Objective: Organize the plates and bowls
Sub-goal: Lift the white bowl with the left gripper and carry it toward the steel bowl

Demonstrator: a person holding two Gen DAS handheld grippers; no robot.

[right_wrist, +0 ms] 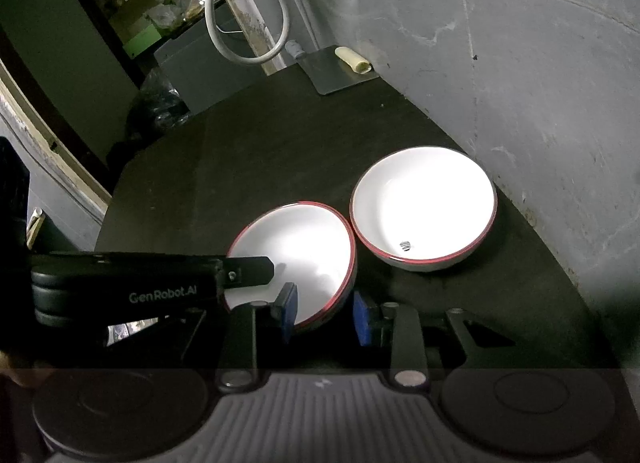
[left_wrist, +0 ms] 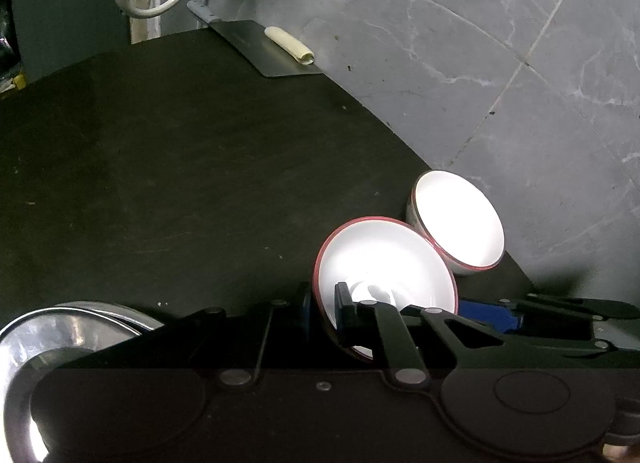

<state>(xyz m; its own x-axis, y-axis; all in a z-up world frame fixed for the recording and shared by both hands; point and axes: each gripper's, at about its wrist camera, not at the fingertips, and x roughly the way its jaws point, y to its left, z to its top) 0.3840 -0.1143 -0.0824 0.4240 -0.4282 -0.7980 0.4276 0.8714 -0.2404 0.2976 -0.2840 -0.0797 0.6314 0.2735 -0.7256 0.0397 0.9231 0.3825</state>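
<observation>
Two white bowls with red rims sit on the dark tabletop (right_wrist: 248,151), close to the grey tiled wall (right_wrist: 540,75). In the right wrist view the nearer bowl (right_wrist: 296,251) lies around 6 o'clock of centre, tilted toward the camera, and the farther bowl (right_wrist: 424,207) stands upright at about 4 o'clock, their rims touching or very nearly so.

The right hand-held gripper (right_wrist: 325,313) straddles the near edge of the tilted bowl: one blue pad inside the rim, the other outside with a visible gap to the bowl wall, so the jaws are open around the rim rather than pinching it.

The left hand-held gripper (left_wrist: 324,313) reaches in from 9 o'clock in the right view. In its own camera one finger sits inside the nearer bowl (left_wrist: 384,259) and the other outside, clamped on the rim (the bowl is tipped up in this grip). The farther bowl (left_wrist: 460,219) shows at 4 o'clock.

A steel plate (left_wrist: 64,327) sits at 8 o'clock in the left view, partly hidden by the device. At 12 o'clock a flat metal sheet (right_wrist: 340,71) lies on the tabletop's far edge, carrying a pale rolled item (right_wrist: 352,59), with a looped white cable (right_wrist: 244,23) beyond.
</observation>
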